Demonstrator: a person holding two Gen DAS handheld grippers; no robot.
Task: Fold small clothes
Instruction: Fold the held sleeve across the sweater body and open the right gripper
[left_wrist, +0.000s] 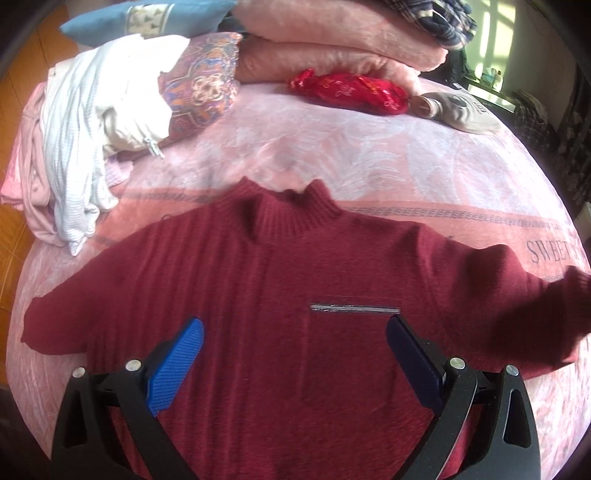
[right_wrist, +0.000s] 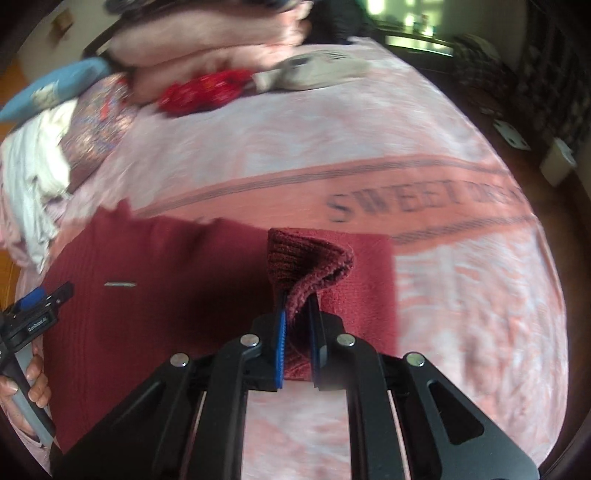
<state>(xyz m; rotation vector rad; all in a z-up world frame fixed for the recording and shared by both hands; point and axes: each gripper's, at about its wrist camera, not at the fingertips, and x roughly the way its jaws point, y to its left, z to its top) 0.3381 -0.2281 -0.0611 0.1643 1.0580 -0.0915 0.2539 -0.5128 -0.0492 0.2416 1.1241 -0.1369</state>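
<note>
Dark red knitted sweater (left_wrist: 295, 295) lies flat, collar away, on the pink patterned bedspread (left_wrist: 332, 147): with your right gripper (right_wrist: 297, 317) clamped on its ribbed cuff (right_wrist: 310, 258), carry the sleeve across the chest, keeping your left gripper (left_wrist: 295, 332), jaws apart, clear above the cloth.

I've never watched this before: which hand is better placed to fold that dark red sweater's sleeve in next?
The right. The right gripper is shut on the sleeve cuff of the sweater, lifted off the bed, so it can probably carry it inward. The left gripper hangs open over the chest, holding nothing.
</note>
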